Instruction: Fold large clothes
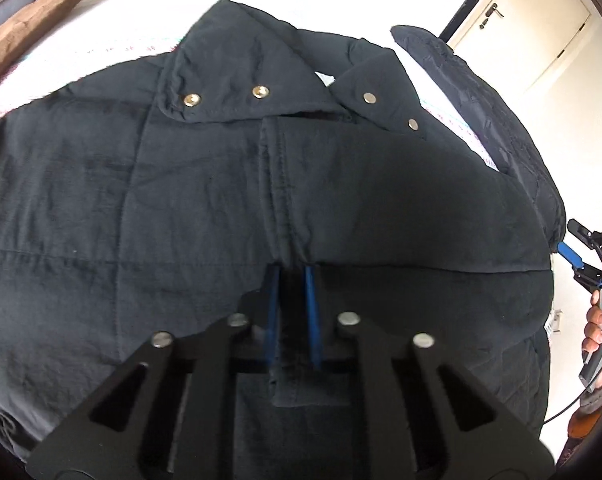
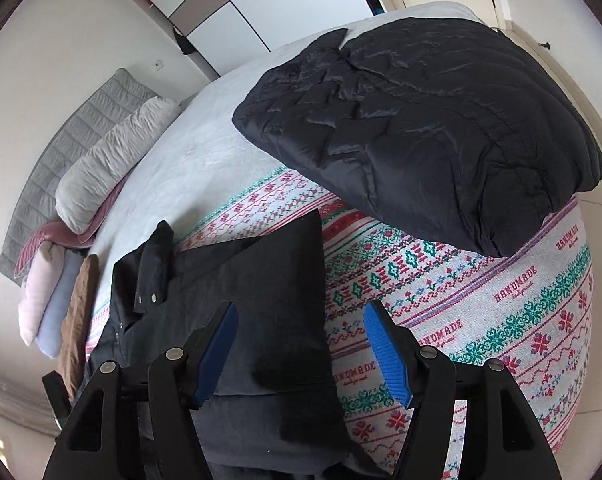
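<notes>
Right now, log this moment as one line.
task: fold black jacket | left gripper: jaws shut on sleeve cuff | right gripper: jaws open, holding nothing | folded puffer jacket: aside on bed

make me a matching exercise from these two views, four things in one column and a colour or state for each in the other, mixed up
Things:
1. left gripper
2. right gripper
3. puffy jacket
4. pillow

States:
A. lies folded near the far edge of the bed
B. jaws open, empty, over the sleeve
C. pale grey, against the headboard
D. jaws closed on a fold of the dark coat

Pairs: 1-D, 2-B, 3-A, 4-C
</notes>
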### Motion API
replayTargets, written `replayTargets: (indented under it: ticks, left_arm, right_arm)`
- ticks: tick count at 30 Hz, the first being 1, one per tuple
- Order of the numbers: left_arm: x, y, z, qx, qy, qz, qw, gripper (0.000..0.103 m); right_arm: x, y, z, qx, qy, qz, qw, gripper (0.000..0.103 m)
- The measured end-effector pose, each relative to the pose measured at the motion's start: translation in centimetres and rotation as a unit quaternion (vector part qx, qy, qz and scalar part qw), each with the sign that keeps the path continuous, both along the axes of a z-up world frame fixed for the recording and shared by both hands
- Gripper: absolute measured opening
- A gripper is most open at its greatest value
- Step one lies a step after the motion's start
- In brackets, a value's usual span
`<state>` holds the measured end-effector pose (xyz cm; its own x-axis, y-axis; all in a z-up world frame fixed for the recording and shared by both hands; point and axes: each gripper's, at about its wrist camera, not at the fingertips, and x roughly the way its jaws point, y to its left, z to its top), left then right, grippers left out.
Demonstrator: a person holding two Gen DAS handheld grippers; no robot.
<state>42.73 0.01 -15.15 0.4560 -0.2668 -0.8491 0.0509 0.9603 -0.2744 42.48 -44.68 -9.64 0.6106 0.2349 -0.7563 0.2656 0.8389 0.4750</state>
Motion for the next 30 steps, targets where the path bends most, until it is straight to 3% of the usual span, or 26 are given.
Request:
replayTargets:
  ticks: [3, 6, 7, 8, 9, 12, 14, 17, 19, 21, 23, 25, 28, 30]
  left_arm:
    - [-2.9, 0.5, 1.8, -0.006, -0.037, 0.024, 0.999, 0.008]
    - [-4.1, -0.4, 0.3, 0.037, 0.002, -0.008, 0.9993, 0.009]
    - [-4.3, -0.6, 0.0, 0.051, 0.001, -0.019, 0.9985, 0.014]
    - [-4.5, -0.6, 0.1, 0.063, -0.011, -0.023, 0.9977, 0.021]
    - [-4.6, -0.6, 0.6, 0.075, -0.024, -0.022, 0.9966, 0.024]
    - [-4.6, -0.4, 2.7, 0.082, -0.082, -0.001, 0.9932, 0.029]
    - [-4.2, -0.4, 3.4, 0.07, -0.106, 0.003, 0.9919, 0.043]
    - [-3.5, -1.0, 3.5, 0.046, -0.123, -0.013, 0.9913, 0.045]
    - [-3.5, -2.0, 2.9, 0.04, -0.13, -0.04, 0.9899, 0.052]
    - [-3.7, -2.9, 1.7, 0.036, -0.132, -0.063, 0.9886, 0.063]
    - [-3.3, -3.8, -0.3, 0.035, -0.113, -0.077, 0.99, 0.068]
    - [-3.5, -3.9, -1.6, 0.03, -0.119, -0.08, 0.9893, 0.068]
    - [-3.1, -3.7, -1.3, 0.017, -0.107, -0.079, 0.991, 0.068]
    - [-3.3, -3.5, -0.6, 0.033, -0.09, -0.07, 0.993, 0.071]
  right_arm:
    - [1.6, -0.9, -1.9, 0.034, 0.005, -0.009, 0.999, 0.067]
    - [3.9, -0.6, -3.5, 0.06, 0.009, -0.003, 0.998, 0.066]
    - [4.6, -0.3, -4.0, 0.063, 0.01, -0.002, 0.998, 0.06]
    - [5.3, 0.2, -4.4, 0.058, 0.011, 0.002, 0.998, 0.025]
    - [6.0, 0.9, -4.7, 0.04, 0.019, 0.012, 0.999, 0.006]
    - [6.7, 2.7, -3.4, -0.07, -0.002, 0.006, 0.998, 0.006]
    - [6.9, 3.1, -3.0, -0.145, -0.001, -0.02, 0.989, 0.004]
    - [6.0, 2.9, -1.9, -0.131, -0.011, -0.048, 0.99, 0.01]
    - [4.9, 4.5, -0.6, -0.141, -0.03, -0.017, 0.989, 0.017]
    - [3.5, 6.7, 0.4, -0.159, -0.046, 0.02, 0.986, 0.028]
    - [2.1, 8.8, 0.5, -0.163, -0.053, 0.057, 0.984, 0.05]
    - [1.2, 10.4, -0.8, -0.171, -0.045, 0.081, 0.981, 0.054]
    - [2.0, 11.5, -5.2, -0.217, 0.011, 0.1, 0.971, 0.054]
    - [1.4, 11.6, -5.3, -0.225, 0.001, 0.09, 0.97, 0.054]
